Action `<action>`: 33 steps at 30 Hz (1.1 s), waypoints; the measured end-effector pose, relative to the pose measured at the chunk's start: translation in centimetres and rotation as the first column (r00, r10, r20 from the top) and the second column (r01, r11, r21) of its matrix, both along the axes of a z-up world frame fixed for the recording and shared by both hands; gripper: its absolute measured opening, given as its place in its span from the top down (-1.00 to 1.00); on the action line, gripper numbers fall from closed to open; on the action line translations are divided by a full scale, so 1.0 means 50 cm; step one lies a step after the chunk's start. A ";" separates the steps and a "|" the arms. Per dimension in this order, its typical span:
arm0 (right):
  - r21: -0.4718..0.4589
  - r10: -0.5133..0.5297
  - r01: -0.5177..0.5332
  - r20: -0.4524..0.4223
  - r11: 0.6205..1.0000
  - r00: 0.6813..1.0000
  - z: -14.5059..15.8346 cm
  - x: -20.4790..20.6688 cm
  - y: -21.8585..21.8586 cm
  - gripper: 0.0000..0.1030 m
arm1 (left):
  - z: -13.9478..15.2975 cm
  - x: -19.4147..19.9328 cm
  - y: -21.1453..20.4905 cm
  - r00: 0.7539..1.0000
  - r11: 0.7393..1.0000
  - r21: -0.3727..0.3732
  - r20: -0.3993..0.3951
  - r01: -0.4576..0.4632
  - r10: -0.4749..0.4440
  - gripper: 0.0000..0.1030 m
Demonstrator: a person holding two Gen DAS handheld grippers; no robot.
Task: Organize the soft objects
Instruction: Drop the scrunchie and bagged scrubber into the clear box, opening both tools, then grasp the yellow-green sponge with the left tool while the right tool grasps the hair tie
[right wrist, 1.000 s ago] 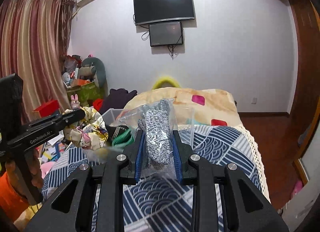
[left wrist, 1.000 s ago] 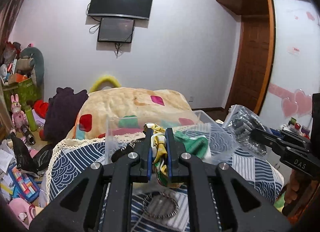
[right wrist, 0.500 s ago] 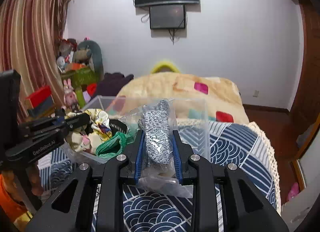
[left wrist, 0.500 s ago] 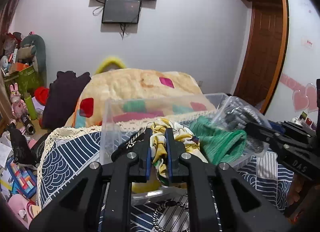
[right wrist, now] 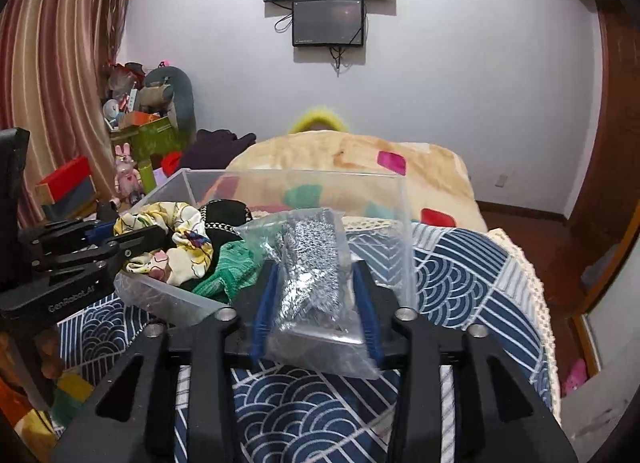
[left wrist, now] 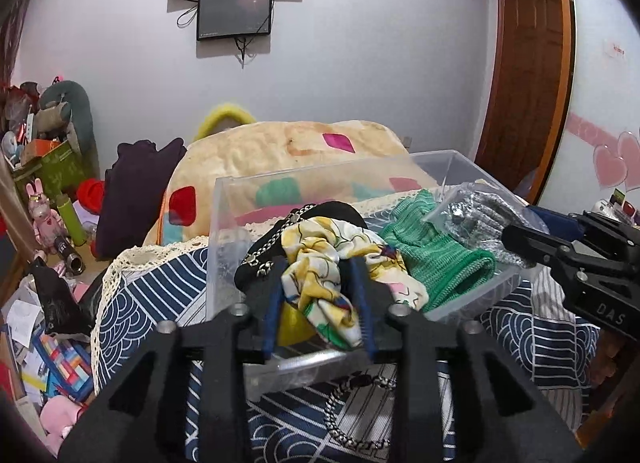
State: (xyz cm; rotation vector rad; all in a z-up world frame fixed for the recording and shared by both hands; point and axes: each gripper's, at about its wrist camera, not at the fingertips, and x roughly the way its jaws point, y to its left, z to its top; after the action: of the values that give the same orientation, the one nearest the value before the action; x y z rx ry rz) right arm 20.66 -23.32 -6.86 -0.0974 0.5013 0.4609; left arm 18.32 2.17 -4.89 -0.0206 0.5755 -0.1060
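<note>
A clear plastic box sits on the bed and holds a green knit item and a black item with a chain. My left gripper has its jaws parted around a yellow floral cloth that rests in the box. My right gripper has its jaws parted around a clear bag of grey-white knit at the box's near right corner.
The box rests on a blue wave-pattern bedspread. A beige quilt with coloured patches lies behind it. A chain lies on the bed in front. Toys and clutter fill the floor at left.
Both grippers came down over the box with their items. The jaws of both have widened: the cloth and the bag now sit loosely between them.
</note>
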 end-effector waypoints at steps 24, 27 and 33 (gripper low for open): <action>0.038 0.123 -0.125 0.061 0.991 0.991 0.016 -0.142 -0.007 -0.10 | 0.013 -0.174 -0.019 0.998 0.998 0.025 0.027 0.050 -0.051 -0.73; 0.024 0.140 -0.141 0.043 0.990 0.989 -0.001 -0.155 0.000 -0.10 | -0.012 -0.193 -0.020 0.999 0.999 0.007 -0.012 0.045 -0.045 -0.73; 0.001 0.162 -0.162 -0.006 0.987 0.987 -0.042 -0.162 0.014 -0.10 | -0.071 -0.225 -0.022 0.995 0.999 -0.012 -0.080 0.050 -0.051 -0.73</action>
State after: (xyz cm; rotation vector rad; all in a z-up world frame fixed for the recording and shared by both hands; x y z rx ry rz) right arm 12.57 -22.60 -8.98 -0.1370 0.5015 0.6202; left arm 7.05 1.06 -8.42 -0.0205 0.6559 -0.1581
